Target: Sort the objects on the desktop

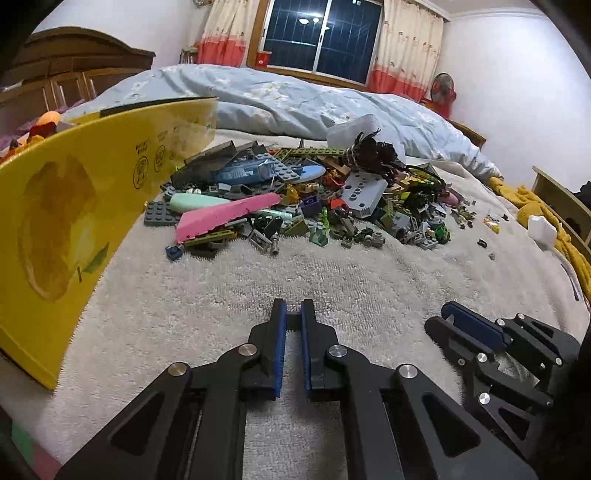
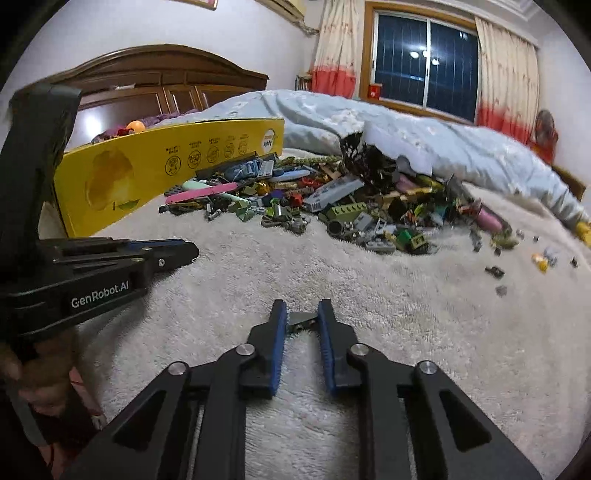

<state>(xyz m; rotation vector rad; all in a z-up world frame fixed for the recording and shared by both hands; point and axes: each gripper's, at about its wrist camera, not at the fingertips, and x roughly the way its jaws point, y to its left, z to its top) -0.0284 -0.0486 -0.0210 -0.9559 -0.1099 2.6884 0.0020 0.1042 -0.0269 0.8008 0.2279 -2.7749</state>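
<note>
On the bed, near foreground: two grippers low over a white towel [image 1: 229, 280], side by side.
Left gripper [image 1: 293, 308]: jaws drawn almost together, a small dark piece [image 1: 293, 320] pinched between the blue pads near their tips; seen from the side in the right wrist view at the left edge, tips just above the towel.
Right gripper [image 2: 302, 308]: jaws narrowly apart, closed on a small grey brick piece [image 2: 301, 318] held crosswise between the tips; a little right of the left gripper.
Brick pile [image 1: 295, 199]: heap of mixed building bricks and plates spread across the far middle of the towel, well apart from both grippers.
Notable pieces: long pink wedge [image 1: 225, 216] at the pile's near left; mint curved piece [image 1: 195, 202] just behind it; grey studded plate [image 1: 364, 192] toward the middle.
Strays: a few small bricks [image 2: 495, 271] scattered on the towel to the right of the pile.
Yellow box [image 1: 62, 229]: cardboard, standing on its edge at the left, just beside the pile's left end.
Far ground: pale blue quilt [image 1: 295, 103], dark window [image 1: 321, 35] with curtains.
</note>
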